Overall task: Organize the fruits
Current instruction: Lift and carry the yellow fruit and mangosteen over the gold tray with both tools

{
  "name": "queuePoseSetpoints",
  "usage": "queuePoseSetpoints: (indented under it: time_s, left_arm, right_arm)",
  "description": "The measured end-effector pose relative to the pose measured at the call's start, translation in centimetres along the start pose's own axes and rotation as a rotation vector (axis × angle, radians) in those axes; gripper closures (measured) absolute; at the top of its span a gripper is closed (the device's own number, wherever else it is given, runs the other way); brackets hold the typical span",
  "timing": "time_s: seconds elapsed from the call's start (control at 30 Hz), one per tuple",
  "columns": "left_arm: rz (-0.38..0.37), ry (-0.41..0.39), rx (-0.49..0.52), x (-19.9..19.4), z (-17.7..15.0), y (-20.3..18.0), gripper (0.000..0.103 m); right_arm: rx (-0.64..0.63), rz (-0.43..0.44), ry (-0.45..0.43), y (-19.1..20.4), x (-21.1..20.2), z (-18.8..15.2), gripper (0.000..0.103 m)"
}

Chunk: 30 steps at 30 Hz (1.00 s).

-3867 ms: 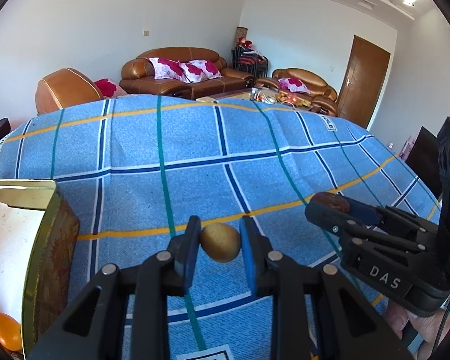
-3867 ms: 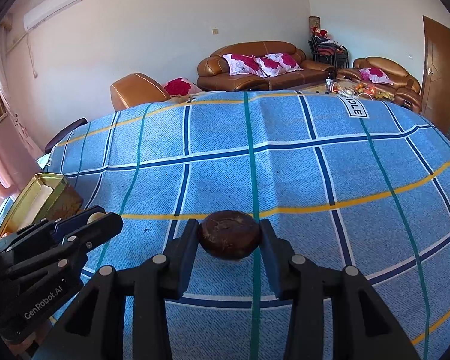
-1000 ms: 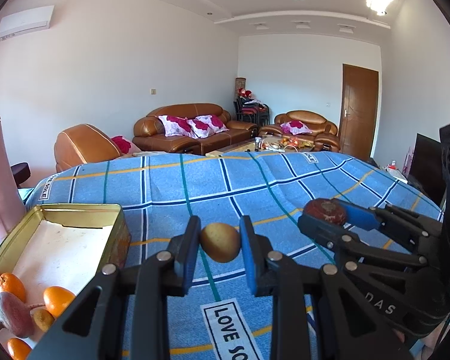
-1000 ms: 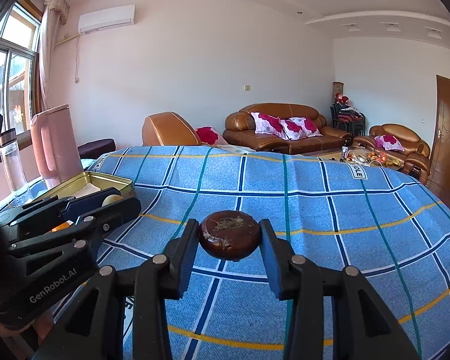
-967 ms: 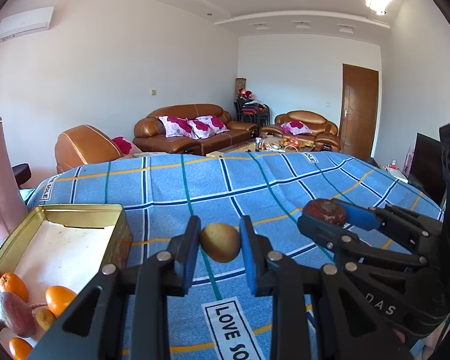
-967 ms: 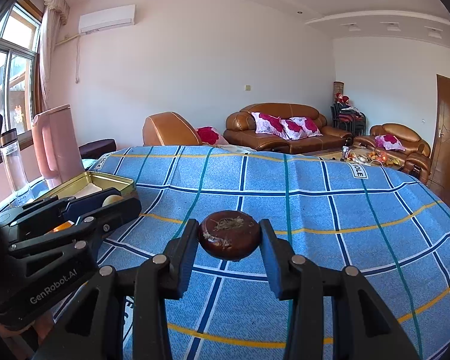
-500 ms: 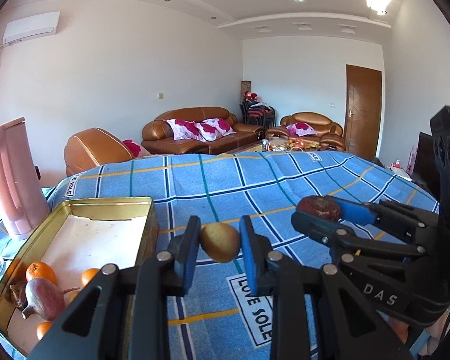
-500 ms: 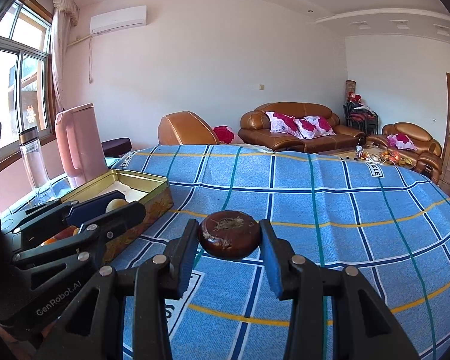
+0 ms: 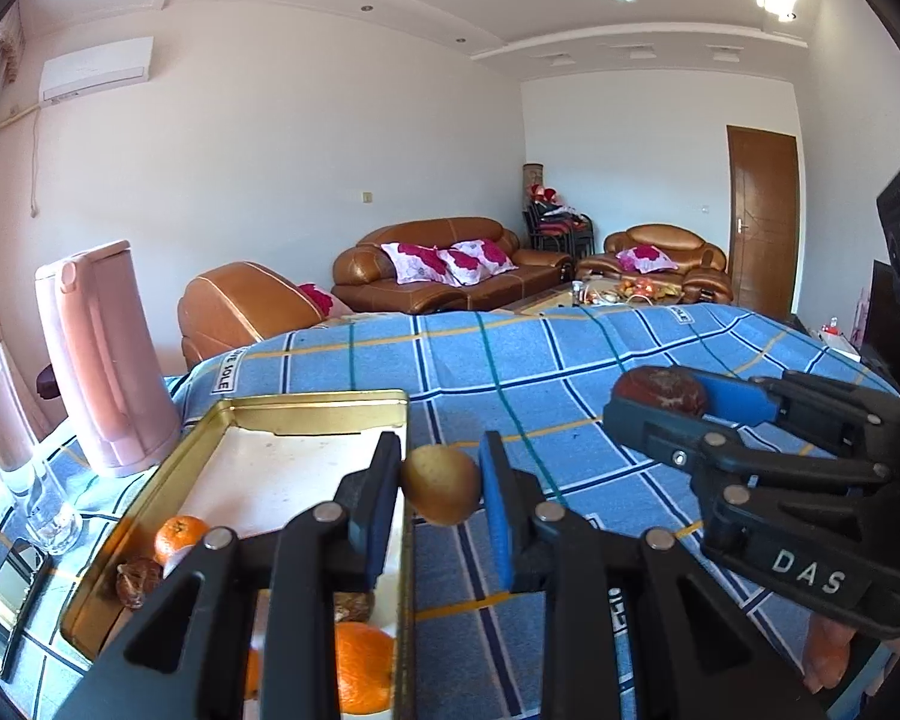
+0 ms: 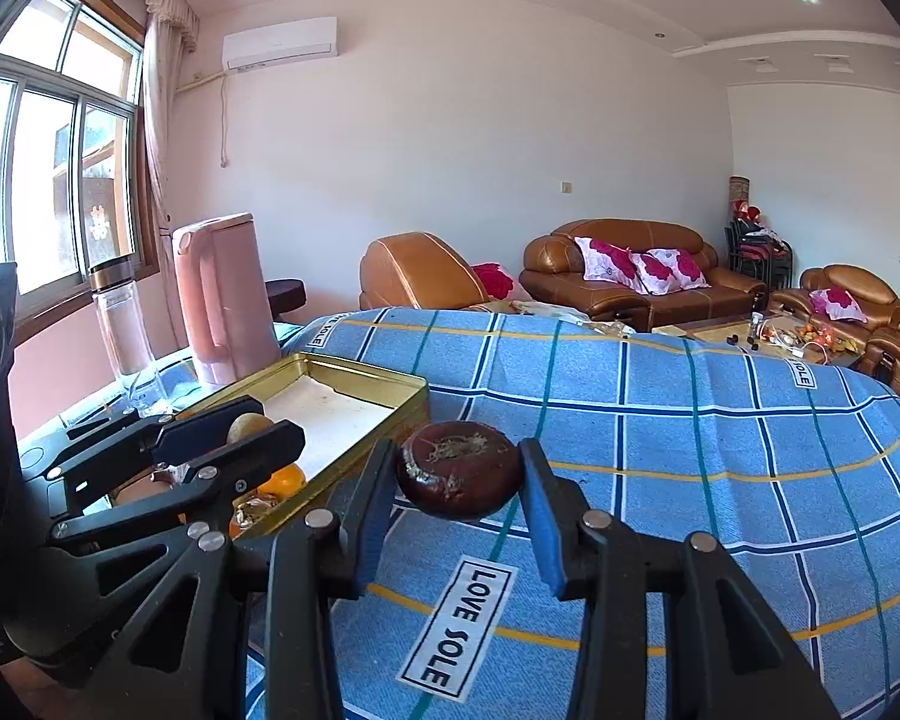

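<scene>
The left gripper [image 9: 441, 492] squeezes a small yellow-brown oval fruit [image 9: 441, 492] over the edge of the gold metal tin [image 9: 318, 405] with oranges [image 9: 180, 537] inside. The right gripper [image 10: 459, 471] squeezes a round dark brown fruit [image 10: 459, 471] above the blue checked cloth [image 10: 720, 432]. A pink plastic jug [image 9: 99, 354] and clear bottle [image 10: 123, 324] stand behind the tin. Brown leather sofas [image 10: 636, 267] sit far back.

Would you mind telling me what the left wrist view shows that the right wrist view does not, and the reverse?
Only the left wrist view shows the brown door and the large orange at the near end of the gold tin.

Only the right wrist view shows the window and the "LOVE SOLE" label on the blue checked cloth.

Both show the left tool shut on the yellow-brown fruit, the right tool shut on the dark red-brown fruit, the tin, and the pink kettle.
</scene>
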<state>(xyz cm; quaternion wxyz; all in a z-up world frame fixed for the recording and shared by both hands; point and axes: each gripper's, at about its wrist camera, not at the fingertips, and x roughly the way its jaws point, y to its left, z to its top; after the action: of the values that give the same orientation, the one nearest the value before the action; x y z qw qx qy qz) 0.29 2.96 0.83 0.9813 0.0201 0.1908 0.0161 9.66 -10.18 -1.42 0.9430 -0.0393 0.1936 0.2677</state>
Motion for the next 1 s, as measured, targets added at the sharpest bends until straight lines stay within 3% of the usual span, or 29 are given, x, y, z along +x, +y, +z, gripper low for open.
queuePoseSetpoints:
  time_s: [1.0]
  left_arm:
    - [0.187,0.051,-0.054,-1.3,-2.0,8.7,0.075]
  right_arm:
    - [-0.105,0.154,0.02,8.6,3.6,1.2,0.06]
